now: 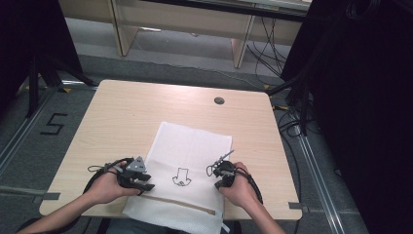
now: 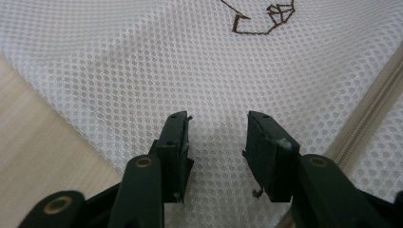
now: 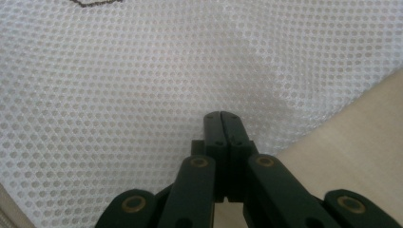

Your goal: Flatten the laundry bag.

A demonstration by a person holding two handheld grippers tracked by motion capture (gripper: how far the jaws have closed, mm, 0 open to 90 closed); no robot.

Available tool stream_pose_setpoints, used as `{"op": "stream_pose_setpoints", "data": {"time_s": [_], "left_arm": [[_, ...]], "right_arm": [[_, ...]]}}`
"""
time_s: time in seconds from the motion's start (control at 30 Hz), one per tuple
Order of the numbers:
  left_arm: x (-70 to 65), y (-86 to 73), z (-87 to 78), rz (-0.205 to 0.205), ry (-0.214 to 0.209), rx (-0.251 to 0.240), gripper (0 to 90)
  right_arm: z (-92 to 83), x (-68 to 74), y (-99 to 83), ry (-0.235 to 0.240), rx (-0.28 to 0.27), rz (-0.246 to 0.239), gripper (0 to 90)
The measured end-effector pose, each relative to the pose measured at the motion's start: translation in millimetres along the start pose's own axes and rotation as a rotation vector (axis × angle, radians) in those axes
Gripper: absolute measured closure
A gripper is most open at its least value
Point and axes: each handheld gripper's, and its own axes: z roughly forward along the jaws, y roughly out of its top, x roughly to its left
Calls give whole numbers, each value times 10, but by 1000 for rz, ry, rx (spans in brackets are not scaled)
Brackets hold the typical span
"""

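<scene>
1. The table [image 1: 146, 112] has a pale wood-grain top with rounded corners; a round dark grommet [image 1: 219, 101] sits near its far edge, toward 1 o'clock.
2. The floor [image 1: 195, 51] is grey, and a black figure "5" [image 1: 52, 124] is marked on it at 9 o'clock of the table.
3. Light wooden furniture [image 1: 185, 24] with upright panels stands across the far side at 12 o'clock.
4. Black curtains [image 1: 360, 97] hang at 3 o'clock, and more dark drapery [image 1: 24, 34] hangs at 10 o'clock.
5. Black cables [image 1: 268, 48] trail over the floor at 1 o'clock.
6. Metal floor rails [image 1: 316, 170] run along the table's right side.
7. Lighting is even and soft.
</scene>
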Motion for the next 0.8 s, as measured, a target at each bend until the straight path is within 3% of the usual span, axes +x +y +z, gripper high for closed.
{"op": "stream_pose_setpoints", "data": {"time_s": [0.07, 0.1, 0.23, 0.3, 0.33, 0.47, 0.53, 0.8], "left_arm": [[16, 9, 7, 6, 10, -1, 591], [21, 29, 37, -22, 21, -30, 591], [48, 46, 62, -50, 29, -36, 590], [88, 60, 63, -34, 37, -33, 590], [94, 68, 87, -63, 47, -56, 590], [124, 95, 110, -83, 64, -56, 590], [142, 103, 107, -63, 70, -49, 590], [129, 97, 114, -75, 83, -59, 587]], "right_arm": [[11, -34, 53, -8, 3, 12, 900], [22, -60, 80, -13, 1, 15, 900], [53, -166, 180, -13, -11, 23, 900], [59, -188, 200, -14, -11, 32, 900], [76, -227, 238, -21, -28, 43, 900], [96, -303, 303, -31, -44, 57, 900], [101, -311, 316, -40, -45, 62, 900], [139, -372, 390, -61, -89, 84, 900]]}}
